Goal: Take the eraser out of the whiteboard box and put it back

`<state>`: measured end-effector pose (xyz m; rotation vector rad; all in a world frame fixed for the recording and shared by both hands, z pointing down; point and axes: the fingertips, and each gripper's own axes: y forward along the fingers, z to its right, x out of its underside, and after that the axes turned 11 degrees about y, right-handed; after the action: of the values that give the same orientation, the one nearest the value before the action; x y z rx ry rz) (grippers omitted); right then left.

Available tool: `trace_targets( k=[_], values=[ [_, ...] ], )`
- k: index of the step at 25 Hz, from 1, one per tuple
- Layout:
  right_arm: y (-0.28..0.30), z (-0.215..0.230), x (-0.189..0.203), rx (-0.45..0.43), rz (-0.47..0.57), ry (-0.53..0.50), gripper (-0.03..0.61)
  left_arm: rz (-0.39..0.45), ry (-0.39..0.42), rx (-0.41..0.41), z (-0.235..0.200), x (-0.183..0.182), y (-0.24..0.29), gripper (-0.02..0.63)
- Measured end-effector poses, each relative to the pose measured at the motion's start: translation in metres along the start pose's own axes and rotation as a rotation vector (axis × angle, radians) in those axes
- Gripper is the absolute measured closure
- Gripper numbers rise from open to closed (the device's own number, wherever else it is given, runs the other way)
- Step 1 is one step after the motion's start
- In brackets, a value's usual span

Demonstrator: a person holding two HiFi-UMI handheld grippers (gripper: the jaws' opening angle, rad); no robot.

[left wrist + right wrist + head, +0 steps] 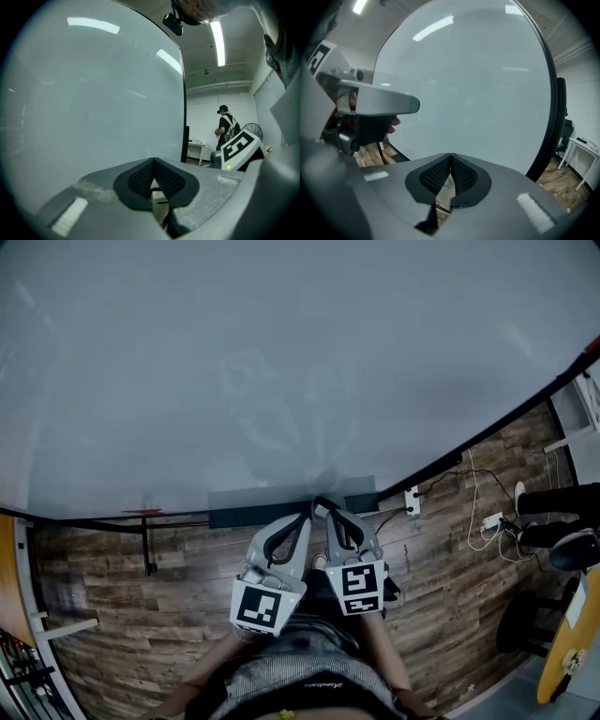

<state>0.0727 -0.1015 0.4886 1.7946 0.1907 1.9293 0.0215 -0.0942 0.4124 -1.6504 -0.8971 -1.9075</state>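
Observation:
A grey whiteboard box (pixel 281 500) runs along the lower edge of the big whiteboard (pixel 281 362). No view shows the eraser clearly. My left gripper (pixel 302 515) and my right gripper (pixel 323 509) sit side by side with their tips at the box. The left gripper (pixel 153 161) has its pad tips touching; a pale block (pixel 158 200) shows through the gap below them, and I cannot tell what it is. The right gripper (pixel 450 157) also has its pads together, with nothing between them. Both point toward the board.
Wood floor lies under the board, with a black stand bar (pixel 148 545) at left and a power strip (pixel 412 502) with cables at right. A seated person's shoes (pixel 562 545) and a yellow round table (pixel 567 643) are far right. Another person (pixel 226 127) stands by a white table (pixel 196 145).

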Motion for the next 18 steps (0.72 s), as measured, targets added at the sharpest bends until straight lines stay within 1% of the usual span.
trace_targets(
  k=[4,10,15,16,17,18],
  values=[
    [0.003,0.001,0.005,-0.002,-0.014,0.005,0.575,-0.005,-0.004,0.010,0.001,0.002,0.003,0.612],
    [0.002,0.005,0.009,-0.009,-0.024,0.013,0.575,-0.019,-0.034,0.022,0.004,0.008,0.007,0.612],
    [0.000,0.004,0.008,-0.044,-0.019,-0.005,0.571,-0.020,-0.042,0.020,0.005,0.011,0.009,0.612],
    [0.000,0.003,0.009,-0.059,-0.024,-0.009,0.565,-0.020,-0.045,0.020,0.004,0.012,0.009,0.612],
    [0.000,0.001,0.010,-0.075,-0.031,-0.013,0.531,-0.019,-0.047,0.020,0.004,0.012,0.009,0.612],
    [0.000,0.000,0.011,-0.090,-0.038,-0.018,0.518,-0.017,-0.048,0.018,0.003,0.012,0.009,0.612]
  ],
)
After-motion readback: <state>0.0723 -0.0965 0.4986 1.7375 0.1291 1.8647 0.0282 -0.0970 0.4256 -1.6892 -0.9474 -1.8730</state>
